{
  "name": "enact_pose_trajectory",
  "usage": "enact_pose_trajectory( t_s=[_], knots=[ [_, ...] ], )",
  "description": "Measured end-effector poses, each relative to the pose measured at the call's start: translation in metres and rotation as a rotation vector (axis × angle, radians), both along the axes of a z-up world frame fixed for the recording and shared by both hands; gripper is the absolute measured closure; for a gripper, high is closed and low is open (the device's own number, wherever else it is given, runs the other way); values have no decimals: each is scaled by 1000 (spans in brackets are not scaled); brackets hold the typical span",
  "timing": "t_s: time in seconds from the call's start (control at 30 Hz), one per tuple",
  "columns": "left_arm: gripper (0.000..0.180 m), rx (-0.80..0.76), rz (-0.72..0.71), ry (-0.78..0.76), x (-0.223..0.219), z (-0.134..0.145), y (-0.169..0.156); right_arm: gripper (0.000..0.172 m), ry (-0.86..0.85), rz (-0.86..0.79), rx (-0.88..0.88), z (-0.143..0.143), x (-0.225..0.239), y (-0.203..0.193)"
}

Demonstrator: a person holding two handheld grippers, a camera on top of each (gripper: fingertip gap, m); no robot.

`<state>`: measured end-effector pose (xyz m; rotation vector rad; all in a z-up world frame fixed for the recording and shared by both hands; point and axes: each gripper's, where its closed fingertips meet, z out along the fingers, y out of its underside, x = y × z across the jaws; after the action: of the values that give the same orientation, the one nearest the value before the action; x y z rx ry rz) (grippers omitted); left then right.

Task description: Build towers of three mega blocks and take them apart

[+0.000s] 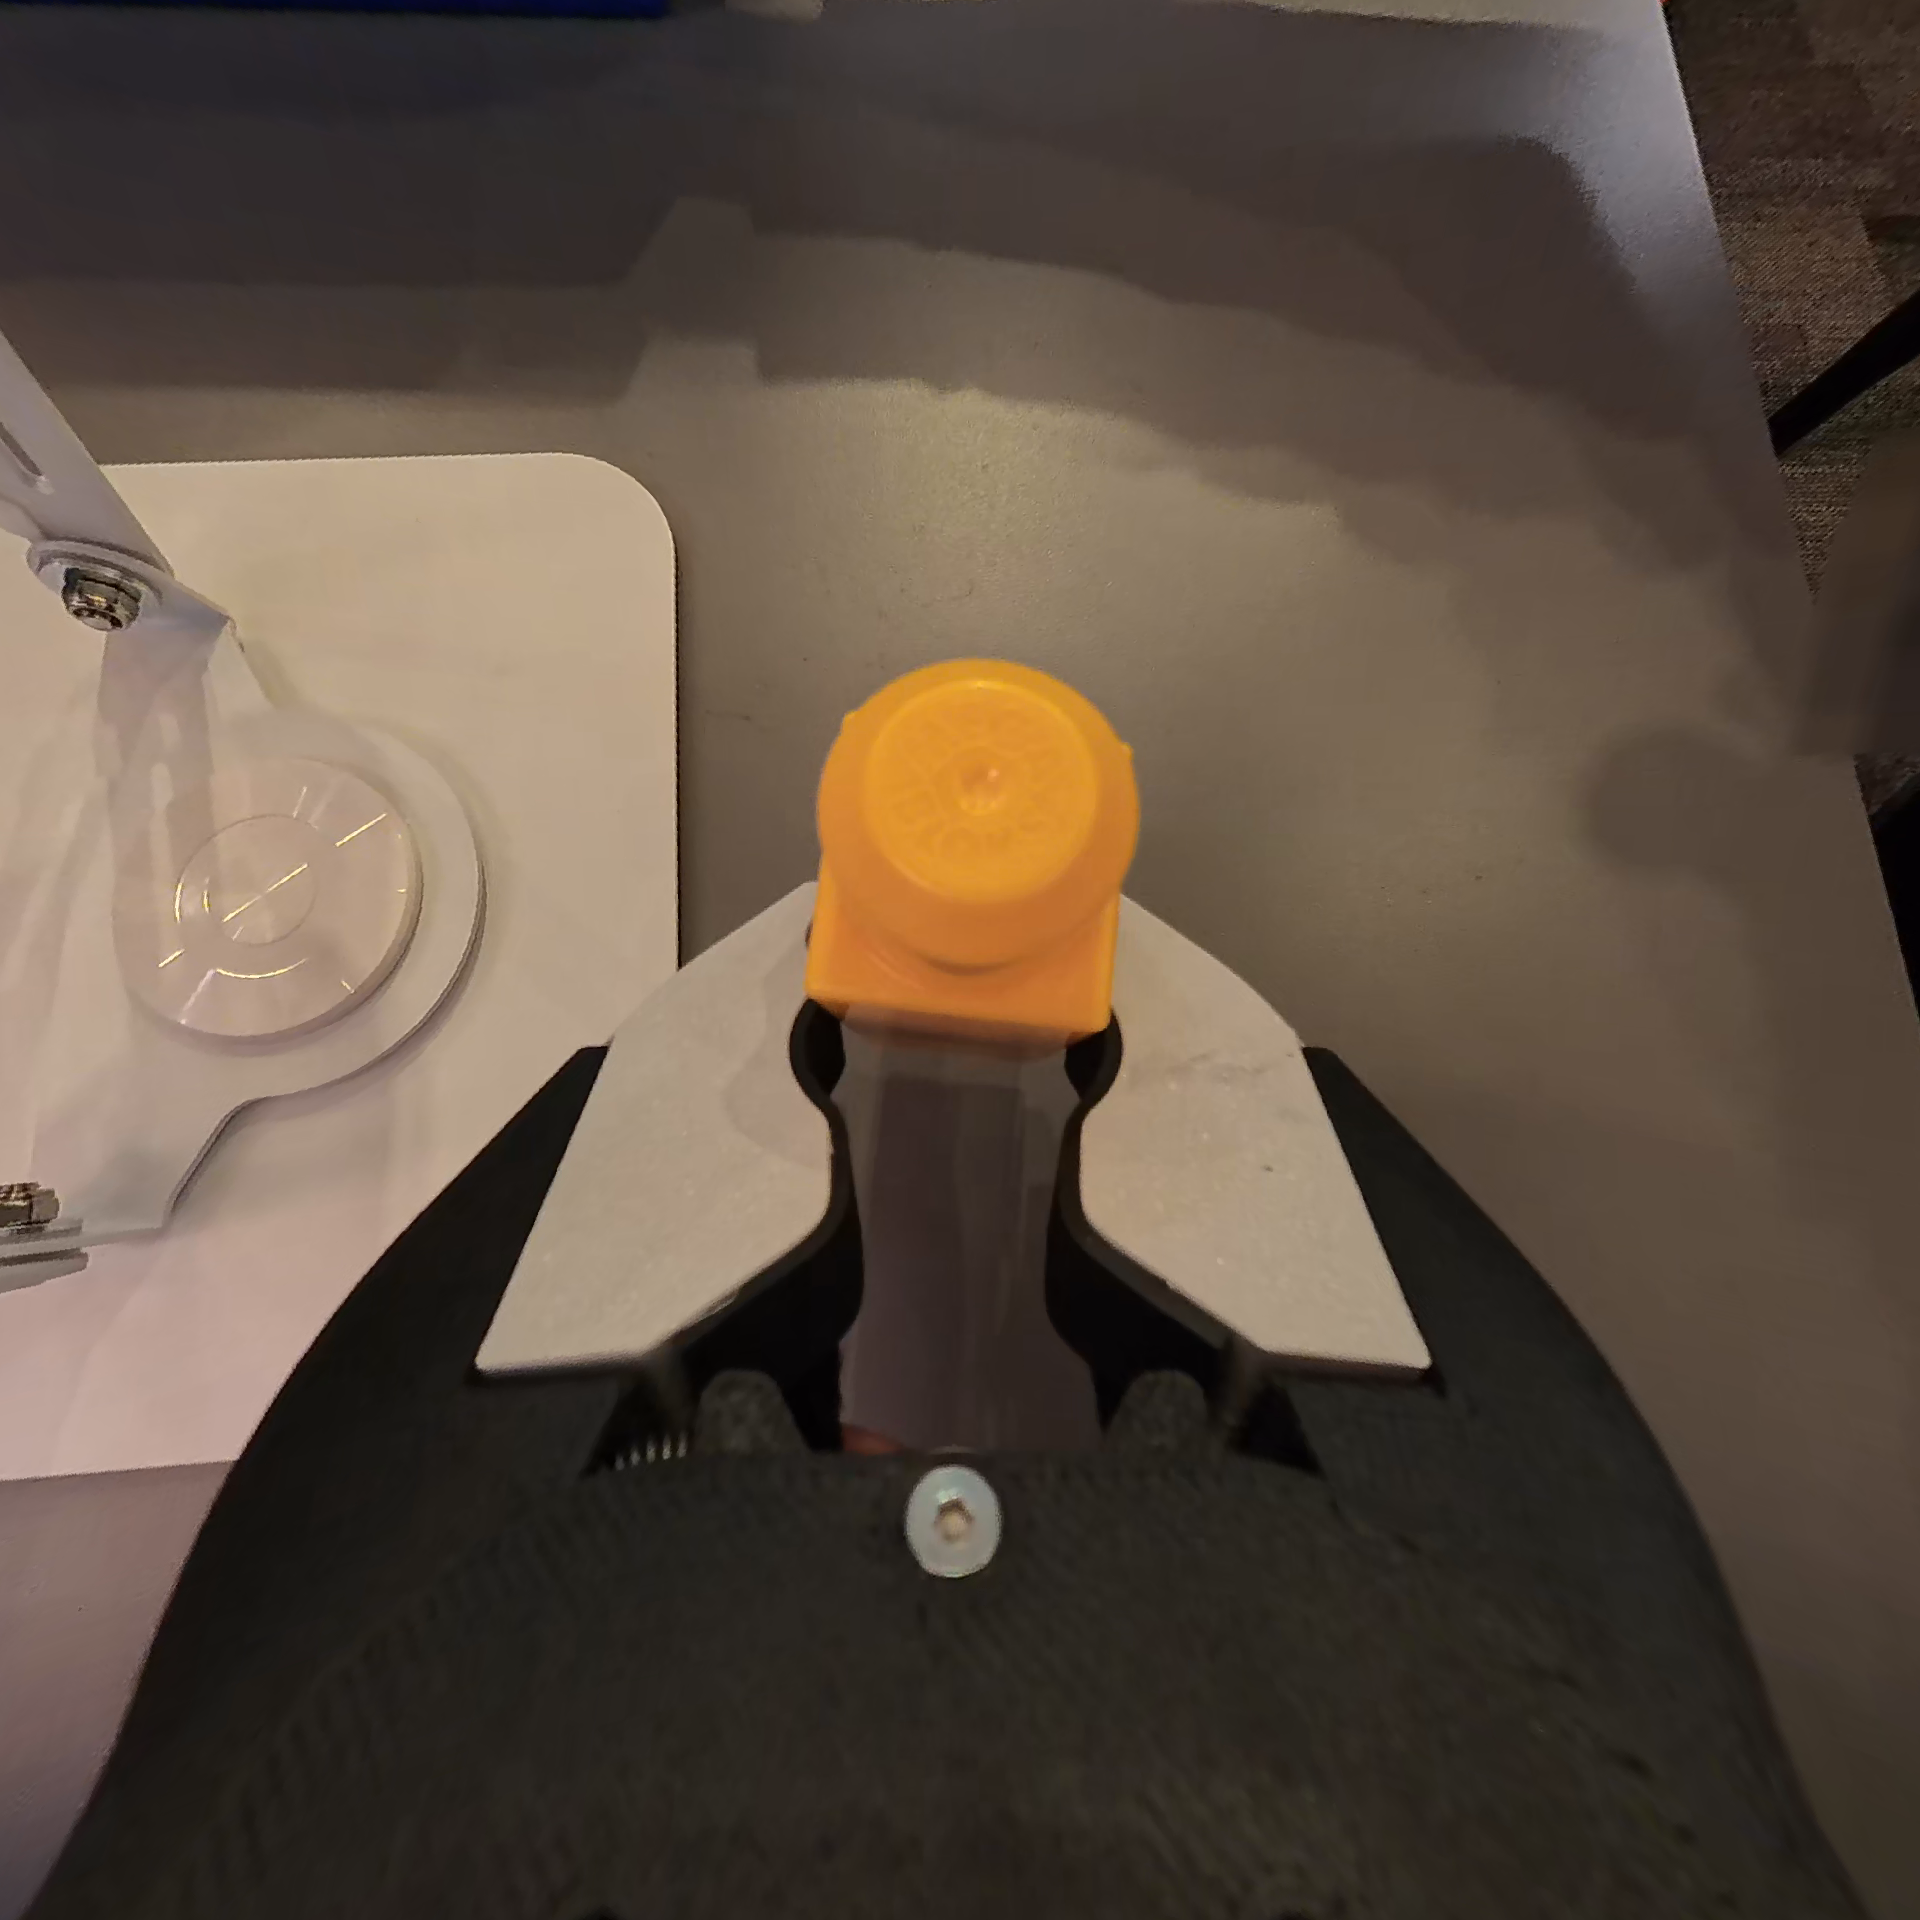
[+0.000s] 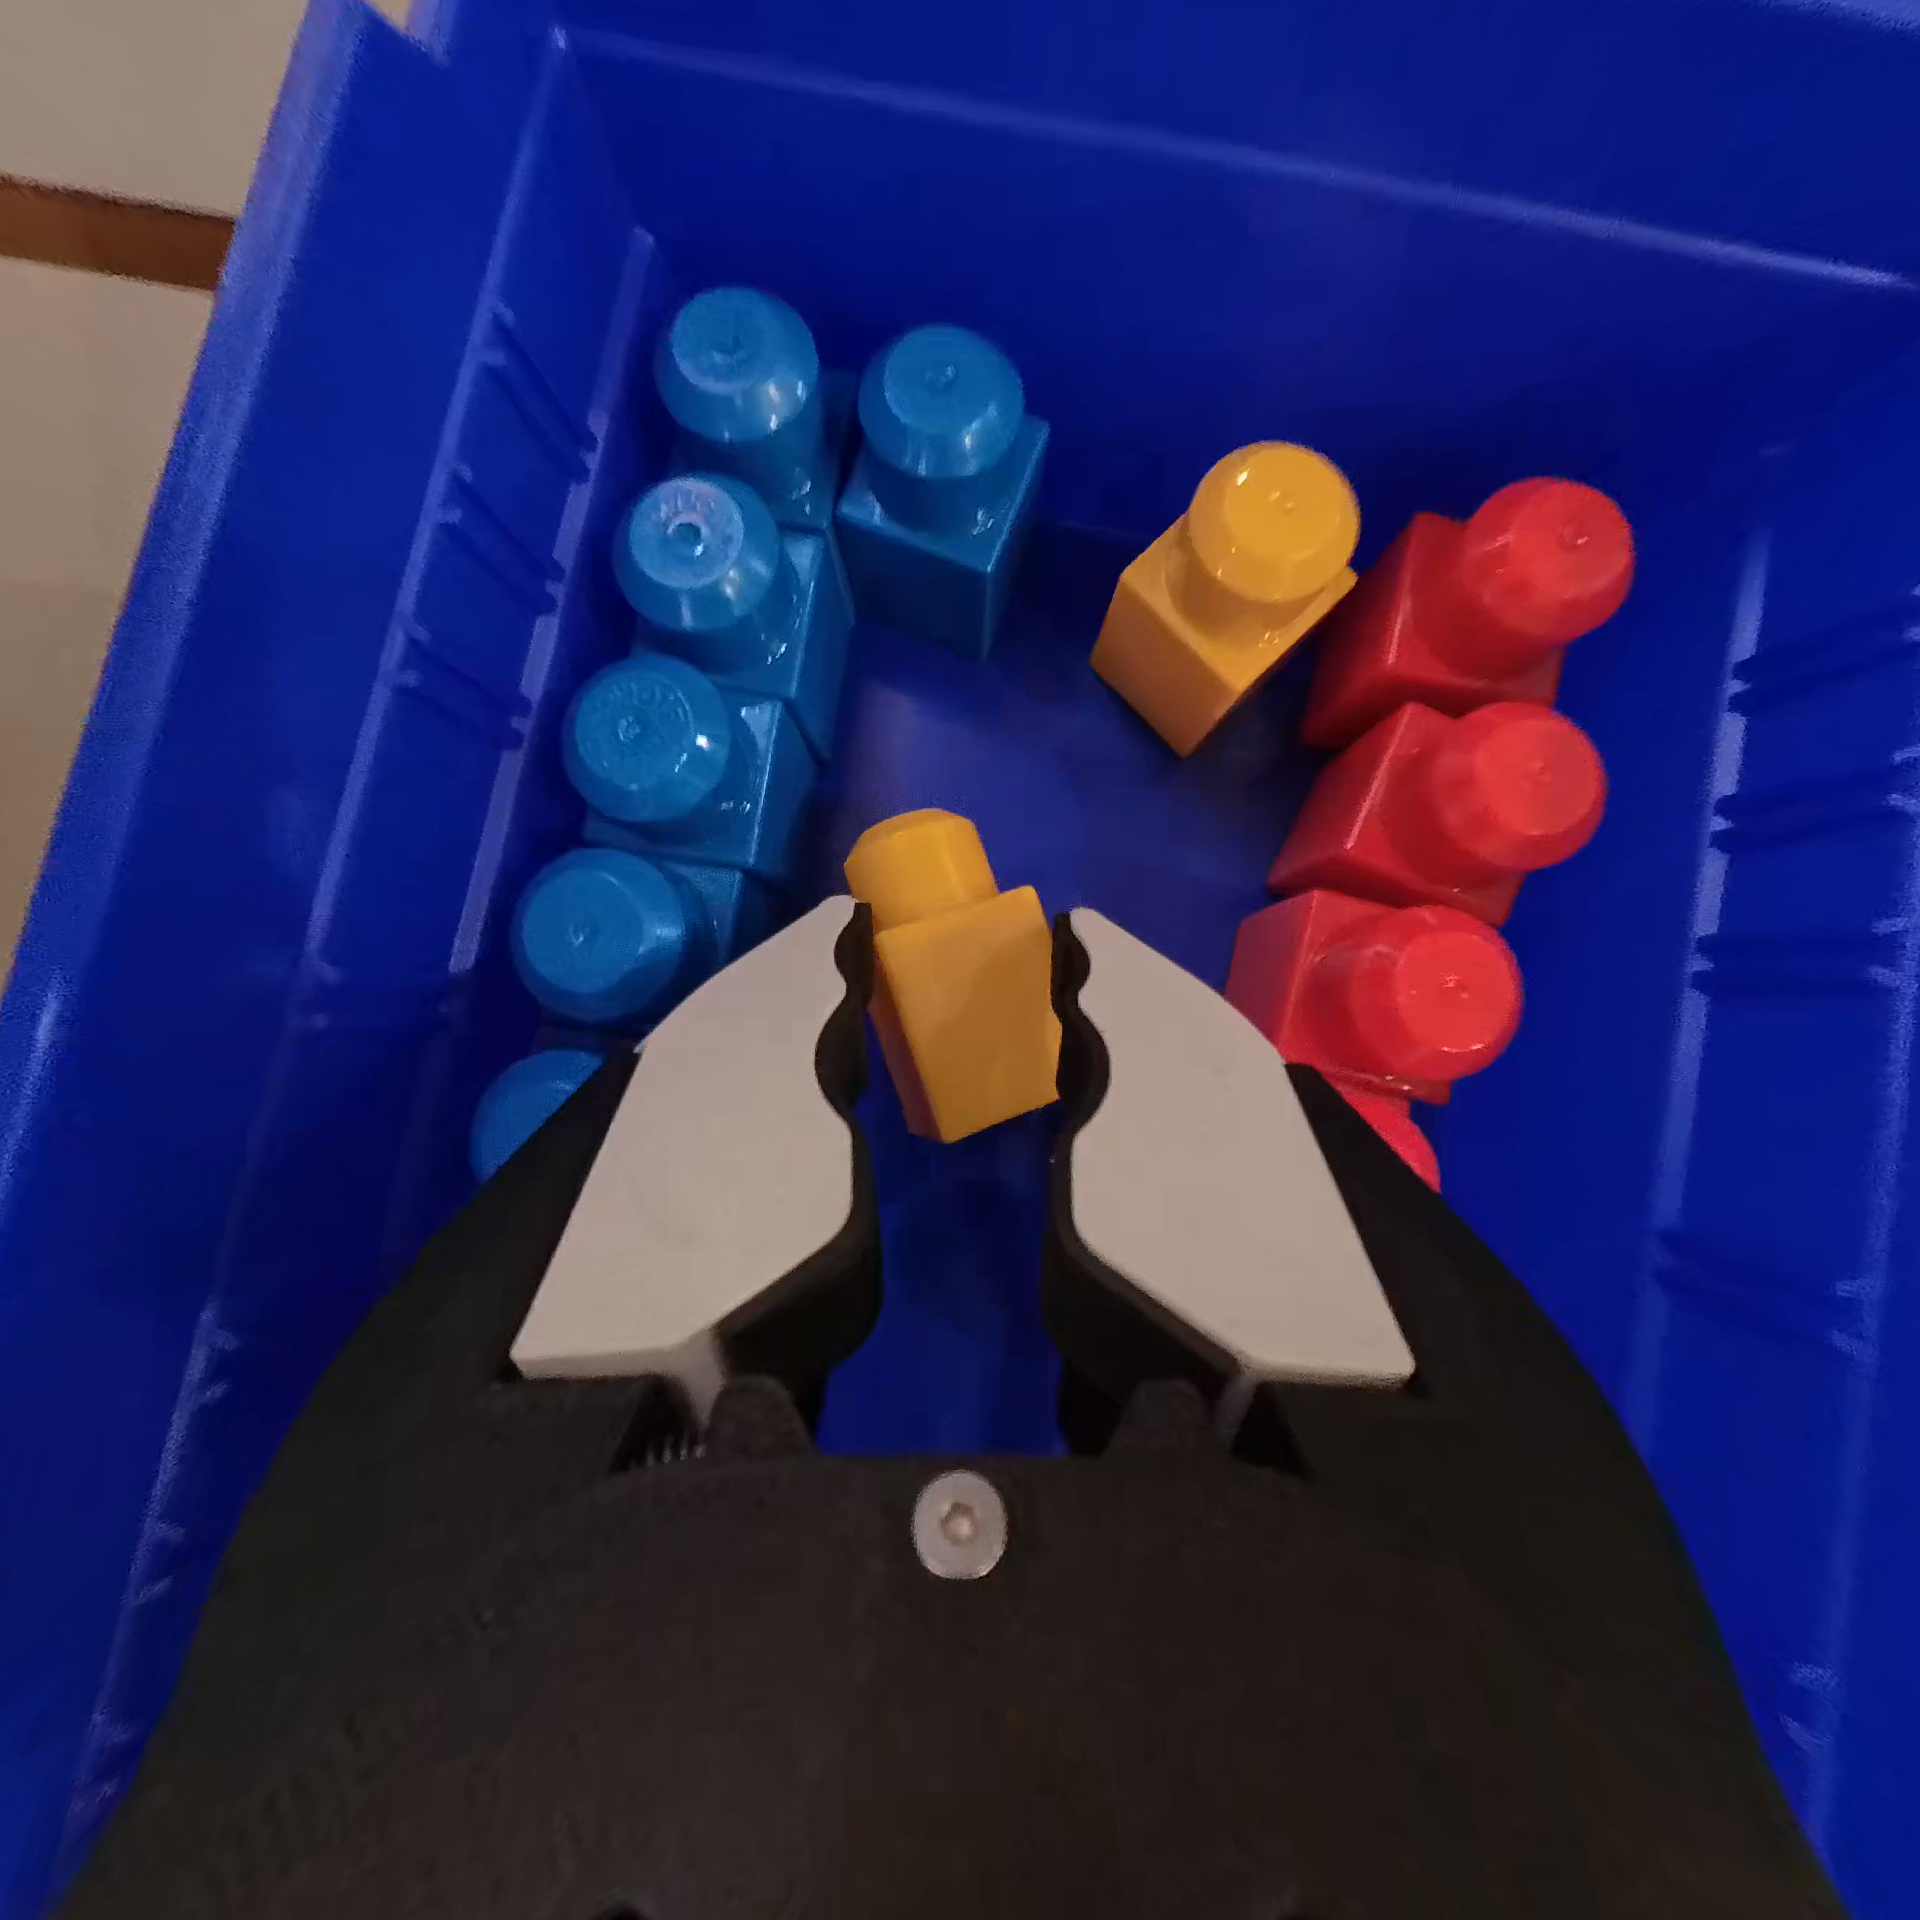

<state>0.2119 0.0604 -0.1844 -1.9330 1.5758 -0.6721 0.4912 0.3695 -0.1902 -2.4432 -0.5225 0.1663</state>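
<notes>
The left tool [image 1: 961, 971] is clamped on an orange-yellow mega block [image 1: 971, 831] with its stud facing the camera, held over the grey table [image 1: 1247, 468] just right of a white mat [image 1: 416, 623]. The right tool [image 2: 958, 935] (down in the blue bin [image 2: 1143, 208]) grips a yellow mega block [image 2: 961, 997] between blue blocks [image 2: 644, 748] on the left and red blocks [image 2: 1455, 790] on the right; another yellow block [image 2: 1226, 592] stands farther back.

The surface [image 1: 1143, 416] is a dark grey top with a matte finish, crossed by soft bands of shadow. At about nine o'clock in the left wrist view a white mat [image 1: 468, 623] with a rounded corner lies flat on it. A clear plastic bracket [image 1: 281, 894] with a round disc rests on that mat. At three o'clock the surface ends, with carpeted floor [image 1: 1818, 260] beyond the edge.
</notes>
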Motion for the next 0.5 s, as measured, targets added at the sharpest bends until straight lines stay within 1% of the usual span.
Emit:
enact_pose_trajectory(
  t_s=[0.03,0.1,0.2,0.3,0.4,0.5],
  knots=[
    [141,-1,-1,0,0,0,0,137,-17,9,-24,-4,0,-3],
    [141,-3,-3,3,1,-1,-1,137,-47,20,-33,-4,0,-6],
    [141,-3,-5,3,1,-1,-1,136,-94,60,-36,4,-1,-8],
    [141,-6,-6,1,1,-1,-1,128,-157,115,-82,6,-2,-5],
    [141,-6,-7,3,1,0,-2,126,-175,181,-171,-2,-6,-3],
    [141,-7,-5,3,0,0,-1,130,-229,220,-244,-14,-4,-3]
  ],
)
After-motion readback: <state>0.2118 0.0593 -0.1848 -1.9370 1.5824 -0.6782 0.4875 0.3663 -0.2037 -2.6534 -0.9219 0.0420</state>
